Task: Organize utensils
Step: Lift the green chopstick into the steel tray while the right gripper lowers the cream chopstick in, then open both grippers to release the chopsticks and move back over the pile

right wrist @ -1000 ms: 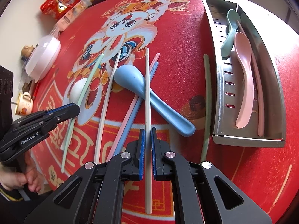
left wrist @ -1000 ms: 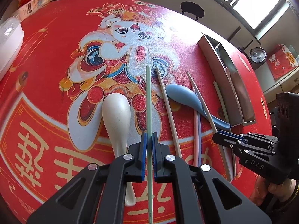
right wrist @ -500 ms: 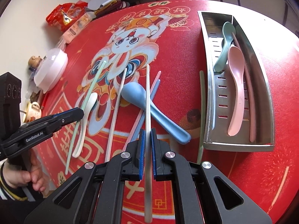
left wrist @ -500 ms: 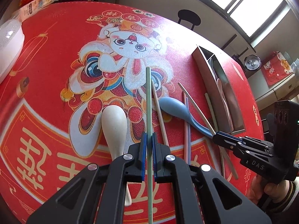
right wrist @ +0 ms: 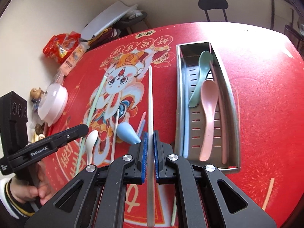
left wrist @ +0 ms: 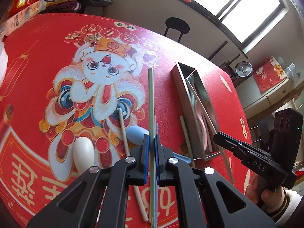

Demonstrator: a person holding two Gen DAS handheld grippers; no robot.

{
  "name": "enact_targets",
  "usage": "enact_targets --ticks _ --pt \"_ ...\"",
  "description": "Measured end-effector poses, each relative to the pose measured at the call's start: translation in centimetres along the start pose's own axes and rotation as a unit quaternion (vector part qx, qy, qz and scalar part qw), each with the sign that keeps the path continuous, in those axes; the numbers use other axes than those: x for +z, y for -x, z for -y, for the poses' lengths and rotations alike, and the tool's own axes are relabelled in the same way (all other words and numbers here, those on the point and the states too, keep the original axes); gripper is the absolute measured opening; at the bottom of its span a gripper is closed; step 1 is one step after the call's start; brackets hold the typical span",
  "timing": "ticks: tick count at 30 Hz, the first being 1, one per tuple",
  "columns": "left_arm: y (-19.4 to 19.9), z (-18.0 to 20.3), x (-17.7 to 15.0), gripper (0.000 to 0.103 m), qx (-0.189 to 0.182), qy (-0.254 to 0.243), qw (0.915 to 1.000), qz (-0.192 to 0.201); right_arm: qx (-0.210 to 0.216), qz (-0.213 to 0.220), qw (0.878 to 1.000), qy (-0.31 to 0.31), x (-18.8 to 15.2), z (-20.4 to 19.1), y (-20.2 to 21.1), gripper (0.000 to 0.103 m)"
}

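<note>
1. The tablecloth [right wrist: 266, 114] is coloured red, and a cartoon rabbit in white, blue and gold is printed on it.
2. The chopstick [left wrist: 151, 102] clamped in the left gripper [left wrist: 151, 146] is tinted pale green.
3. The chopstick [right wrist: 150, 102] clamped in the right gripper [right wrist: 150, 144] is coloured off-white.
4. Both grippers are finished in black, with blue pads [right wrist: 144, 152].
5. A pink spoon [right wrist: 208, 114] and a teal spoon [right wrist: 201, 76] are seen in the silver tray [right wrist: 234, 117].
6. A light blue spoon [right wrist: 126, 134] and a white spoon [right wrist: 90, 140] are seen on the cloth.
</note>
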State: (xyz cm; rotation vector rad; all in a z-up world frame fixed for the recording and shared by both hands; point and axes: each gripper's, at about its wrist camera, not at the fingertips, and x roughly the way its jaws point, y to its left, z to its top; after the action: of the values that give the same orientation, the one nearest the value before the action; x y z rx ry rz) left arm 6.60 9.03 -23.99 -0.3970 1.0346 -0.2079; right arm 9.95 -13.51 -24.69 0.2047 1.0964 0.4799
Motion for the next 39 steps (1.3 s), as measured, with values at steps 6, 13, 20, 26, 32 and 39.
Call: enact_targets --ticks 6,13,20,26,32,39 --pt "-2.6 3.9 2.1 0.006 -0.029 -0.013 0.9995 -0.006 -0.025 0.015 0.999 -0.020 1.7 2.9 1.1 0.006" --pt "-7.8 7.9 4.4 0.006 -0.045 0.001 0.9985 -0.030 -0.053 0.001 0.998 -0.025 3.7 6.0 -0.4 0.006" --pt "-12.1 10.0 6.6 0.006 -0.037 0.021 0.9980 -0.046 -0.068 -0.013 0.997 -0.043 5.4 8.2 -2.5 0.006" --pt "-14.3 10.6 7.2 0.006 -0.021 0.014 0.9979 -0.060 -0.070 -0.022 0.996 -0.057 5.7 9.1 -3.9 0.006" --pt "-15.5 10.3 7.1 0.006 -0.013 0.018 0.9968 -0.077 -0.078 -0.030 0.995 -0.051 6.1 9.0 -4.7 0.007" --pt "-13.8 10.1 7.5 0.029 -0.020 0.007 0.9982 -0.056 -0.076 -0.020 0.995 -0.065 5.8 8.6 -3.5 0.008"
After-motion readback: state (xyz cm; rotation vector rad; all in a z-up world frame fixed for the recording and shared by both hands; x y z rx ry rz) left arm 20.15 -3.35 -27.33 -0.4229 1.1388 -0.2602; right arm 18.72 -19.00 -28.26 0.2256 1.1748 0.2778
